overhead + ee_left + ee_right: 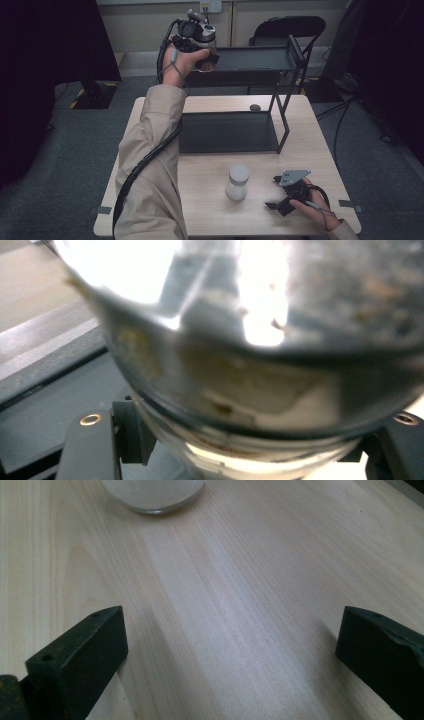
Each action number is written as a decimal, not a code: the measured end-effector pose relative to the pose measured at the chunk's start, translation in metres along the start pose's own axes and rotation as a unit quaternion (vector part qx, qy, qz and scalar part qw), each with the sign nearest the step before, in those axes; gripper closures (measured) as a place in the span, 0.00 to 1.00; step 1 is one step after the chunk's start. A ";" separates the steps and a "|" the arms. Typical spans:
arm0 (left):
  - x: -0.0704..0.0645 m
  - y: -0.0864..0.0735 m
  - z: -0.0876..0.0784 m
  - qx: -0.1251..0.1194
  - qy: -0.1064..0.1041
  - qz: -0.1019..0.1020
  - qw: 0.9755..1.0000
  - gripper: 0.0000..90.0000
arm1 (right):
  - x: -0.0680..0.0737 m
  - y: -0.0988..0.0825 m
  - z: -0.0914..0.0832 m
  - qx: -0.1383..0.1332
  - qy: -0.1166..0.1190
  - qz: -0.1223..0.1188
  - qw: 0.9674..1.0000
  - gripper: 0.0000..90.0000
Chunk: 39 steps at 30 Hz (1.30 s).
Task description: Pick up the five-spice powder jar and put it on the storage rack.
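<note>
Jar (204, 44) w/ brownish contents sits clamped in your left gripper (202, 50), raised up by the top shelf (260, 57) of the black rack, well above the table (210, 210). In the left gripper view the jaws press its sides. Your right gripper (278, 192) rests on the table at front right, jaws wide, nothing between them; white-filled jar (237, 182) stands just beside it.

Left arm stretches far forward, its gripper (207, 60) raised and clamped; right gripper (276, 192) rests low, jaws wide apart.
</note>
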<state>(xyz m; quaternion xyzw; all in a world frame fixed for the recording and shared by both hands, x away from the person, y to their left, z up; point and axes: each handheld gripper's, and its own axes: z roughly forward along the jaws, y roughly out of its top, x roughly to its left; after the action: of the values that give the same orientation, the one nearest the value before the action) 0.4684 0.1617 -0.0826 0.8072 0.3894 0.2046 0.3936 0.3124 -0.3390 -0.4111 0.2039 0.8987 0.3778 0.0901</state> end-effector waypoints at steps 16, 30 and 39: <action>0.008 0.000 0.024 0.000 0.013 -0.024 1.000 0.34 | 0.000 0.000 0.000 0.000 0.000 0.000 1.000 0.00; 0.001 -0.005 0.026 -0.004 0.028 -0.024 0.999 0.29 | 0.000 0.000 0.000 0.000 0.000 0.000 1.000 0.00; -0.014 -0.014 0.017 -0.016 0.041 -0.045 0.998 0.05 | 0.000 0.000 0.000 0.000 0.000 0.000 1.000 0.00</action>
<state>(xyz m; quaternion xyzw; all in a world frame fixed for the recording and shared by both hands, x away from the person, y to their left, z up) 0.4640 0.1481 -0.1042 0.7737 0.4375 0.2258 0.3988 0.3124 -0.3390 -0.4112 0.2036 0.8987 0.3778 0.0904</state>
